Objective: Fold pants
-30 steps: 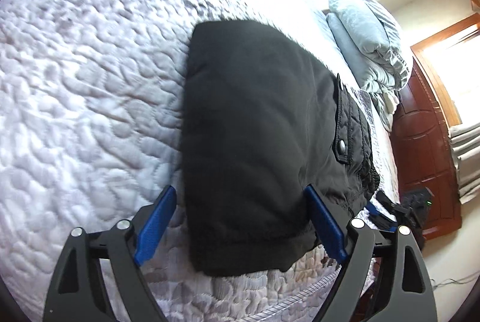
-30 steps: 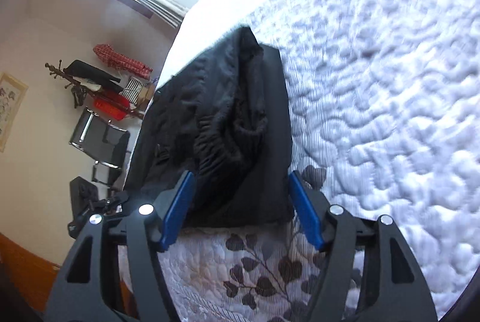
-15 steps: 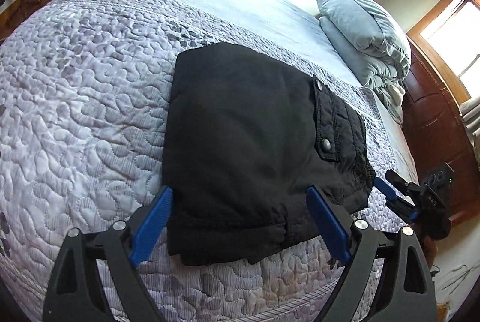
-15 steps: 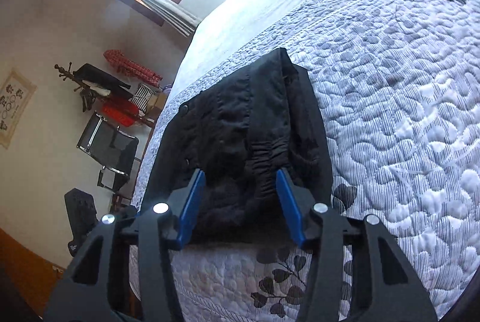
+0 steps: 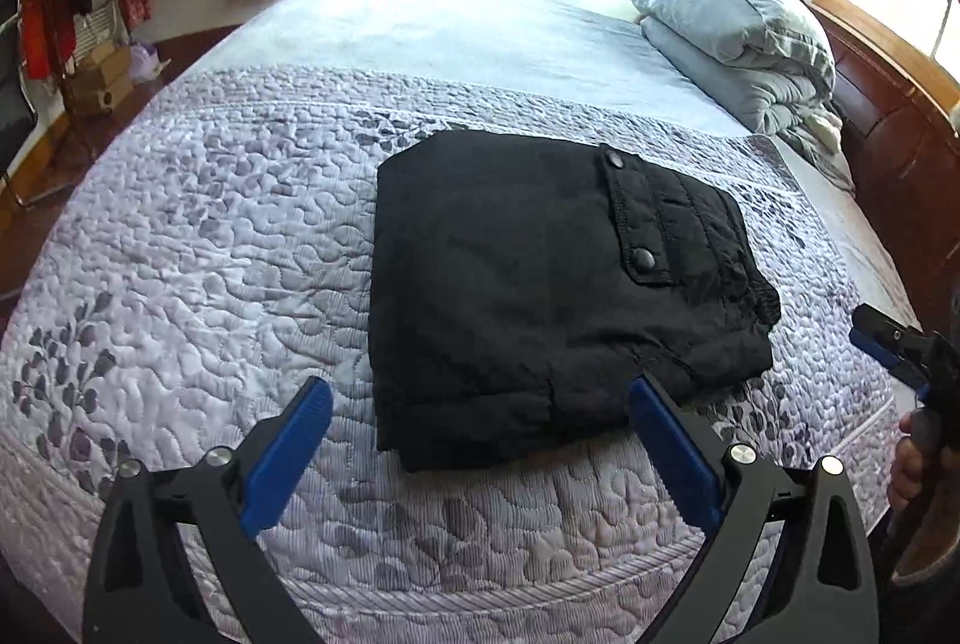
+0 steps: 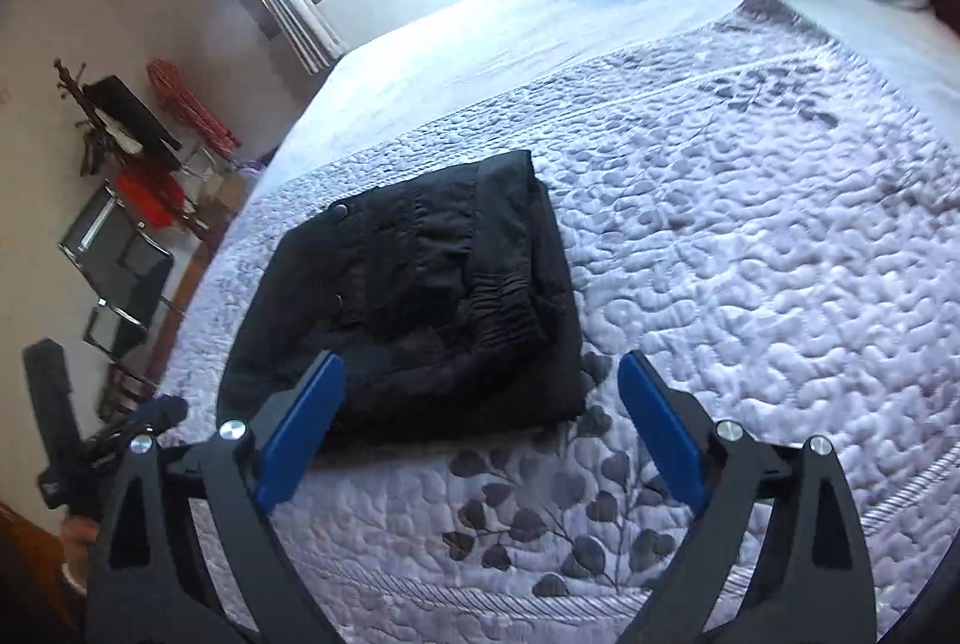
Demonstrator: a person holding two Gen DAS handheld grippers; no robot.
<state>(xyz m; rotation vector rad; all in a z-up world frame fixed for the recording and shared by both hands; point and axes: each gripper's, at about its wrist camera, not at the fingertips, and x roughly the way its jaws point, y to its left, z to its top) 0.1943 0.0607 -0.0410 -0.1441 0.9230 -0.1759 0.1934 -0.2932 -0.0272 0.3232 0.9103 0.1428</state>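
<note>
Black pants (image 5: 540, 284) lay folded on the quilt (image 5: 210, 254); the left gripper (image 5: 480, 440) and right gripper (image 6: 480, 416) hovered above, jaws spreading wider, gripping nothing.

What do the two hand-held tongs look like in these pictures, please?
Both match. The left tongs and the right tongs each have two black plastic arms with triangular cut-outs, round silver pivot bolts, and long flat blue pads lining the inner faces. No cables or markings show. The hand at the left view's edge shows no clear sleeve.
</note>
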